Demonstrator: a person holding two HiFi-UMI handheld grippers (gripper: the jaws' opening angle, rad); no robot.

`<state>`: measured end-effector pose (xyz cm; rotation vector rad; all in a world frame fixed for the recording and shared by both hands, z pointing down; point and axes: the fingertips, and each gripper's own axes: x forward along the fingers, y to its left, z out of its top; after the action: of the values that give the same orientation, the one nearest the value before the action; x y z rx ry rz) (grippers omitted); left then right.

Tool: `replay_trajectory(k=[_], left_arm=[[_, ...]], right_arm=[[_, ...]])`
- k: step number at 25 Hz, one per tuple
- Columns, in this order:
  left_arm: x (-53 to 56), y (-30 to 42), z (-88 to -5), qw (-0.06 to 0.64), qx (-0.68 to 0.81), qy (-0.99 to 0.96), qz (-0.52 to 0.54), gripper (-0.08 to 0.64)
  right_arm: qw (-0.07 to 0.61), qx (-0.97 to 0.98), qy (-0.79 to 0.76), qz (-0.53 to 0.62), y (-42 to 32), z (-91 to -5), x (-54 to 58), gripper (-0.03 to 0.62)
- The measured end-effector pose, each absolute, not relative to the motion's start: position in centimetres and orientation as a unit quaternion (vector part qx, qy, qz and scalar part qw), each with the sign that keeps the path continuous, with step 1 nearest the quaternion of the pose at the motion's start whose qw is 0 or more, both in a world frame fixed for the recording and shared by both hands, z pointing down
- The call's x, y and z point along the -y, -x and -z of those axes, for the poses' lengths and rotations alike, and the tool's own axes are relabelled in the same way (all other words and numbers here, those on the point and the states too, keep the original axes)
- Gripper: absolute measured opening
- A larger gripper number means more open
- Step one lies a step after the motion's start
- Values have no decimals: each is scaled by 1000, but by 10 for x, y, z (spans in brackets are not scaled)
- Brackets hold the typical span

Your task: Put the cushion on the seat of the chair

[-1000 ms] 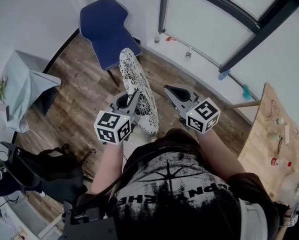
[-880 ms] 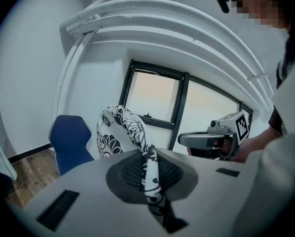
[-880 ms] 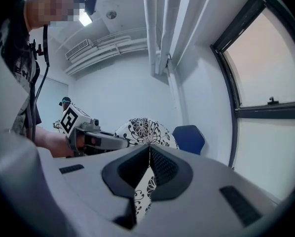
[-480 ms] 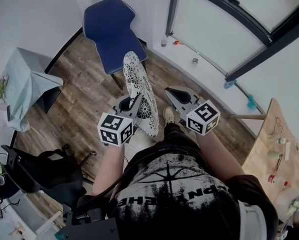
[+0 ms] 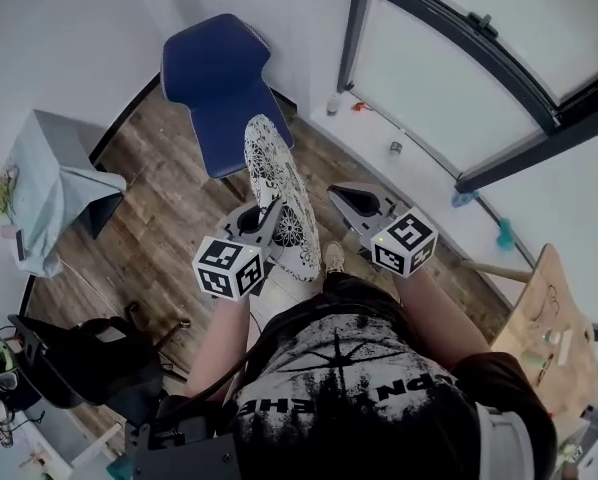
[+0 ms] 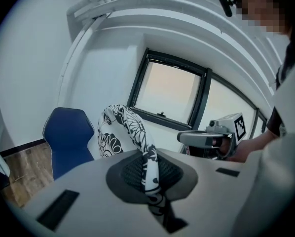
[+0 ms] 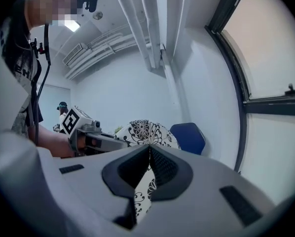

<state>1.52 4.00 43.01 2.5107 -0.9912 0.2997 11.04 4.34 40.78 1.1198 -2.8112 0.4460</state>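
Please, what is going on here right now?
A person faces a blue chair, holding up a black-and-white cushion. The left hand-held gripper is shut on its edge; the right hand-held gripper is shut and empty beside it. The cushion hangs in the air, not yet on the chair.
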Motion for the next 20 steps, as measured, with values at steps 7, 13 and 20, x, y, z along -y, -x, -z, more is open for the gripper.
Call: replay_trajectory(k=[7,13,20], left_arm=[[19,-37,-427,208,387,-892,-107,25],[62,-53,-432,202,416,-879,-115,25],[93,-63,-435,200,434,-871,-118,25]], right_arm=[[44,930,-333,-151,-133,-412,14,17],[35,938,-312,-150,-155,-414,62,18],[39,942,-297,-150,-168,-420,91,17]])
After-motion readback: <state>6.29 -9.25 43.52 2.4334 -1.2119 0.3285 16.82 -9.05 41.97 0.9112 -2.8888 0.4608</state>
